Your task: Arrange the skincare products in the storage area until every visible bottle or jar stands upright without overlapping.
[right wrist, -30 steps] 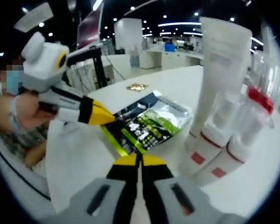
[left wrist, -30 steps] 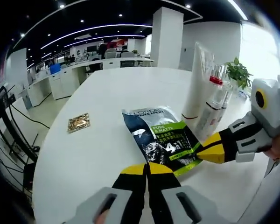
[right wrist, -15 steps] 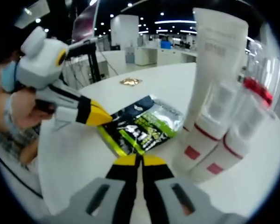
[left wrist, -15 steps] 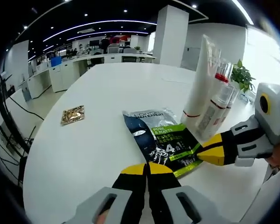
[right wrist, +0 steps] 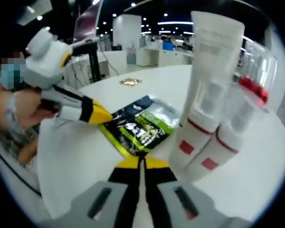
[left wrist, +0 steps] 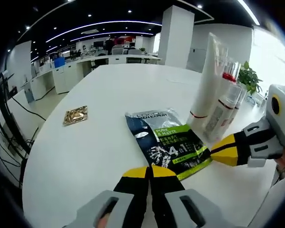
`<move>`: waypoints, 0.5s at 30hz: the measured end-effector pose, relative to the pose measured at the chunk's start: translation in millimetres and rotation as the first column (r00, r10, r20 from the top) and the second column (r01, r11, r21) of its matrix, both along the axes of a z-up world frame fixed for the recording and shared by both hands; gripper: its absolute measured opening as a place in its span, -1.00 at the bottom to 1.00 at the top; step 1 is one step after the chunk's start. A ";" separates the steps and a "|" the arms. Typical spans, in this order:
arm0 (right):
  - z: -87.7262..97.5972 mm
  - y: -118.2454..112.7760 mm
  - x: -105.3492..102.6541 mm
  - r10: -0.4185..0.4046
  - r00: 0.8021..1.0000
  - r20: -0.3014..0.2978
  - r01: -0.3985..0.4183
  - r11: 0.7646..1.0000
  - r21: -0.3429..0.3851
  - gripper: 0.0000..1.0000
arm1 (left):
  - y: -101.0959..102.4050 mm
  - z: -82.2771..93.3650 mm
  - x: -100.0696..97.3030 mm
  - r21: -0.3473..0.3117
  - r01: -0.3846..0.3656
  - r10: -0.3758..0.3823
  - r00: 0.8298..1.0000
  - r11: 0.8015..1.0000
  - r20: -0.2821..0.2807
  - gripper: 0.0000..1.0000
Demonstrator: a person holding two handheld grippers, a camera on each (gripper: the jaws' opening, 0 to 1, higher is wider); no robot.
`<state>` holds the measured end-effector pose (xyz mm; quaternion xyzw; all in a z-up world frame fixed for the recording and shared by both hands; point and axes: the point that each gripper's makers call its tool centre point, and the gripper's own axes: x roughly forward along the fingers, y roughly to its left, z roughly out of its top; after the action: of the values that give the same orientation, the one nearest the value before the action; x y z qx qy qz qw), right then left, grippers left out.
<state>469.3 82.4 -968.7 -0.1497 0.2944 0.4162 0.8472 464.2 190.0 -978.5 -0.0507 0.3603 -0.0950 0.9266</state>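
Note:
A dark blue and green skincare sachet pack lies flat on the white round table. Behind it a tall white tube stands upright, with two clear red-capped pump bottles upright against it. My left gripper is shut and bare, its tips at the pack's near edge. My right gripper comes in from the right, shut, its yellow tip by the pack's corner. In the right gripper view the pack lies between the left gripper and the right gripper, with the tube and bottles close at right.
A small gold sachet lies flat on the table's left part, also seen far off as the gold sachet. A potted plant stands beyond the bottles. Office desks and a column fill the background. A person's hand holds the left gripper.
Both views have shifted a little with the hands. The right gripper's tip has drawn back slightly from the pack. The pack, tube, bottles and gold sachet have not moved.

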 end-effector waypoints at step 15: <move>15.8 12.5 8.2 0.036 0.995 0.094 -0.037 0.999 0.003 -0.99 | -4.9 14.6 4.2 0.142 0.081 -0.093 0.992 0.986 0.080 -0.86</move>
<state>477.5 94.9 -952.9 -0.1723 0.2503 0.4250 0.8527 468.4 185.1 -963.9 0.0339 0.3277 -0.1122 0.9375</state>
